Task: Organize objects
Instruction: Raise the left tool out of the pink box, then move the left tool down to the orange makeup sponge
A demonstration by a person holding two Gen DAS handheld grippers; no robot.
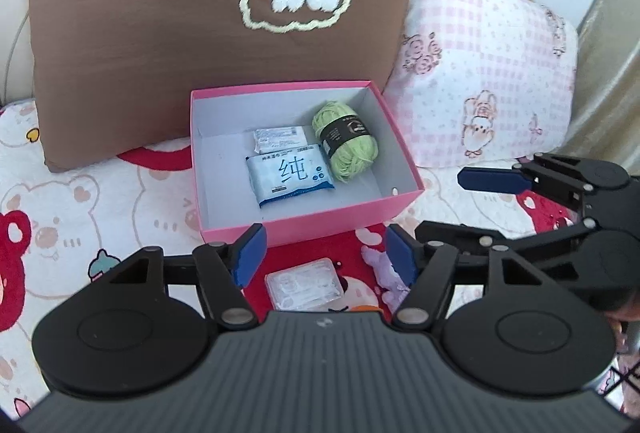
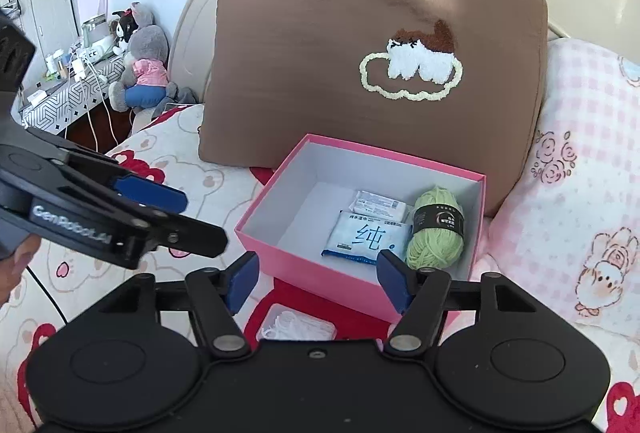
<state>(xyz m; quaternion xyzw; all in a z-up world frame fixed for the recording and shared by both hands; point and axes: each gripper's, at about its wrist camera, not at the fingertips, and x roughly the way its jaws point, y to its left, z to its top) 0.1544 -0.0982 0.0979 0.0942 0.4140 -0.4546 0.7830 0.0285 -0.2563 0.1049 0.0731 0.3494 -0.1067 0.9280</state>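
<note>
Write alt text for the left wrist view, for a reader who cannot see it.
An open pink box on a cartoon-print bedspread holds green yarn, a blue wipes pack and a small white packet. The left gripper, open and empty, hangs above a clear plastic case; a brown pillow leans behind the box.

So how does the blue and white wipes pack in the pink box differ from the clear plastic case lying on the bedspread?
The blue and white wipes pack lies inside the pink cardboard box, beside the green yarn ball; the clear plastic case lies outside it, on the cartoon bedspread in front of the box. The pack is soft, opaque and printed; the case looks rigid and see-through, with white contents. Both are flat, roughly rectangular, and untouched by either gripper.
</note>
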